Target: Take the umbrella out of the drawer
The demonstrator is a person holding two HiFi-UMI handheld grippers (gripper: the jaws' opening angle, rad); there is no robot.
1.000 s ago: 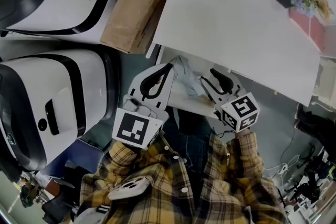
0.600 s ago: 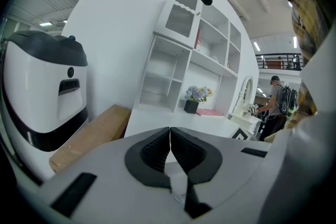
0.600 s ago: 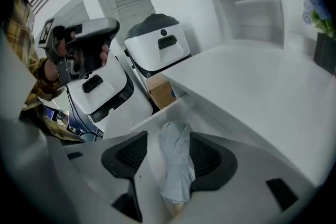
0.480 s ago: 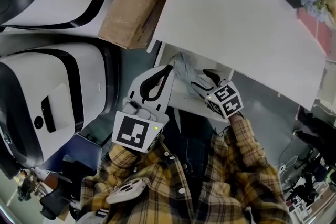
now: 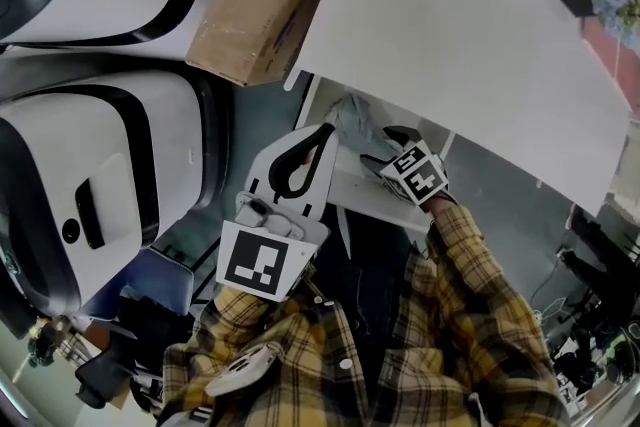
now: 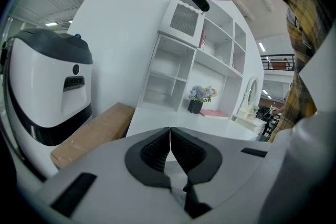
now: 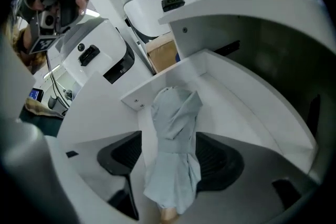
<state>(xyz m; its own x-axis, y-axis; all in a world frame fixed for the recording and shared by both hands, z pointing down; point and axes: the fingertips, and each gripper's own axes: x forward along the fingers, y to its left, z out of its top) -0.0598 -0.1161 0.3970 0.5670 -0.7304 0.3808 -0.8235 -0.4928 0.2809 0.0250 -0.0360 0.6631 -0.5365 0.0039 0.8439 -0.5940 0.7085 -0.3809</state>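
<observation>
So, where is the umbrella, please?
The folded pale-grey fabric umbrella lies in the open white drawer, between the right gripper's opening jaws, mid-frame in that view.

Plaid shirt (image 5: 460, 315); white left tongs (image 5: 322, 131) (black pads (image 6: 152, 153)).

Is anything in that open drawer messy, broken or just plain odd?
Only the umbrella: it lies in the open drawer with its grey cloth loose and rumpled, not strapped tight. The right gripper has its jaws opening on either side of it, not yet pressing. Nothing looks spilled or broken.
</observation>
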